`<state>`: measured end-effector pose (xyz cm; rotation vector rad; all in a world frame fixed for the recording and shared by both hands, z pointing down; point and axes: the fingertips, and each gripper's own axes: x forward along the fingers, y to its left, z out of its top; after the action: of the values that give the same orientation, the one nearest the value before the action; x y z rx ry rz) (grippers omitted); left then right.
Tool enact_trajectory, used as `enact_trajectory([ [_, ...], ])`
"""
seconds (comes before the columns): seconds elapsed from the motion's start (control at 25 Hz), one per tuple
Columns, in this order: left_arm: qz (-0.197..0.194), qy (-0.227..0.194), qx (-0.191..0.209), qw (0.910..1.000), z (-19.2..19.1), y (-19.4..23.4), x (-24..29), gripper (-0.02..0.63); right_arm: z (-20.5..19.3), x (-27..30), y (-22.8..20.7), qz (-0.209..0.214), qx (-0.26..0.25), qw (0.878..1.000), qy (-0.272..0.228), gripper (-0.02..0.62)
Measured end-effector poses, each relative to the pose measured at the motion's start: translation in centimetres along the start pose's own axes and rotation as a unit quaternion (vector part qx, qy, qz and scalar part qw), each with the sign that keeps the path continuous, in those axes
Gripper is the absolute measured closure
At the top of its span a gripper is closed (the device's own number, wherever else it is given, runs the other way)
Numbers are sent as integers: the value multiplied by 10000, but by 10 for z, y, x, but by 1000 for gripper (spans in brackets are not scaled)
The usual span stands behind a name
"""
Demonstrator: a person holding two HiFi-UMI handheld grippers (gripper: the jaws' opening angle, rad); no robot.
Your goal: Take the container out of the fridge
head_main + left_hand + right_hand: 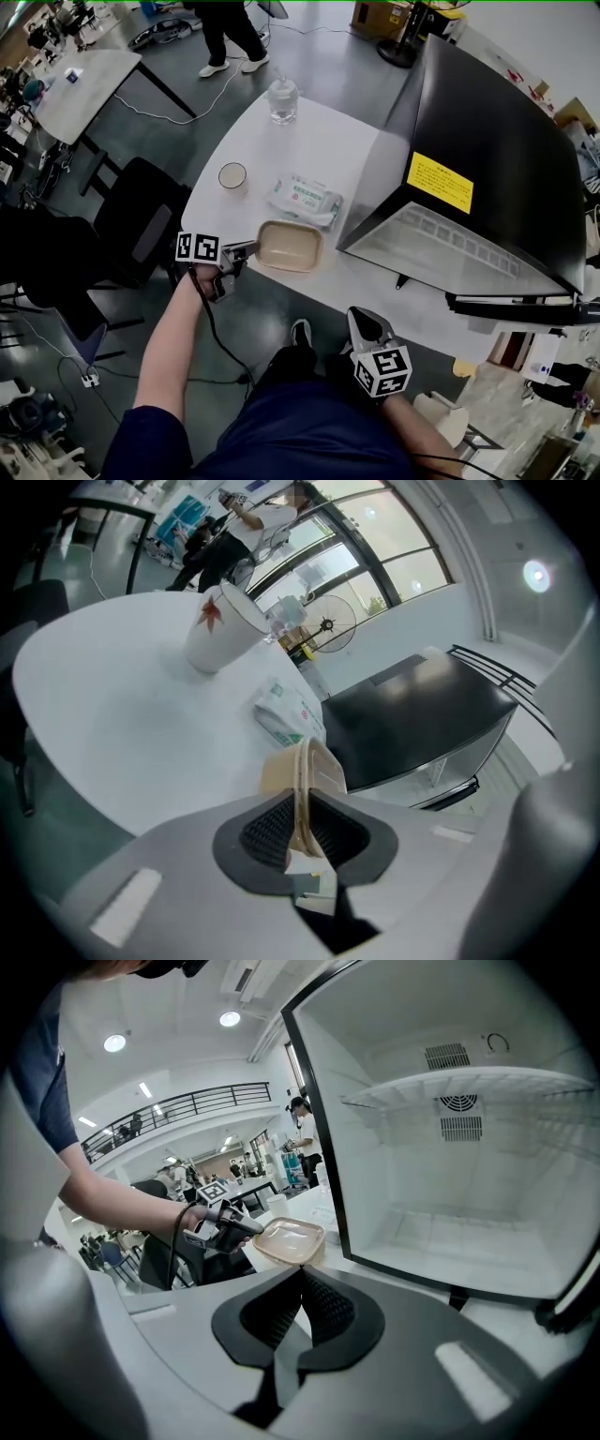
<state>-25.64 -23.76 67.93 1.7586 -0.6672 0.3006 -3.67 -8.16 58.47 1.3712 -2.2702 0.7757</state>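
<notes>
- Left gripper (302,822) is clenched on the thin rim of the container (306,769). It grips one side only, with the rim on edge between the pads.
- Right gripper (300,1314) has its jaws pressed together with nothing in them. It hangs low, in front of the open fridge (450,1176).
- The container (291,246) is out of the fridge, at the near edge of the table (328,141). I cannot tell whether its base rests on the top or hangs just above it.
- Risk: a one-sided rim grip could let the container swing or slip out, and the lip may flex.
- Risk: it is close to the table edge, so a release there could tip it to the floor.
- Risk: the wipes pack (305,199) lies just beside it, so pushing the container further in could shove the pack.
- The fridge shelves look bare, so nothing in there can snag.
- Surface: a white rounded table, smooth. A cup (232,175) and a bottle (282,98) stand further back, well apart from the container.
- Room: a big open hall with a grey floor and cables on it. There is a dark chair (141,220) by the table, another table beyond, and a person standing far off.
</notes>
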Motion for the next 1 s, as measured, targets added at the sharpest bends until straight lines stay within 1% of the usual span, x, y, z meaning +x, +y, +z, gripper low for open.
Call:
enact_trajectory([
  [0.2,113,161,-104,9998,-2,13,10,555,-5,-4,-7,-149,162,9998,-13,589],
  [0.32,394,158,-122,9990,-1,26,15,554,-8,-6,-12,-239,282,9993,-31,589],
  [0.4,500,84,-101,9987,1,30,16,548,-9,-7,-14,-262,321,9991,-39,589],
  [0.52,552,-93,-85,9984,5,31,16,493,-9,-8,-14,-269,324,9991,-61,589],
  [0.6,544,-235,-104,9982,7,30,15,471,-8,-7,-14,-254,315,9992,-71,589],
  [0.8,604,-519,-20,9968,9,27,7,469,-6,-5,-10,-144,241,9996,-59,589],
  [0.88,643,-720,22,9953,12,25,0,469,-5,-5,-8,-100,214,9997,-56,589],
  [1.0,771,-1078,-100,9911,19,26,-13,471,-3,-6,-9,-55,181,9998,-63,589],
])
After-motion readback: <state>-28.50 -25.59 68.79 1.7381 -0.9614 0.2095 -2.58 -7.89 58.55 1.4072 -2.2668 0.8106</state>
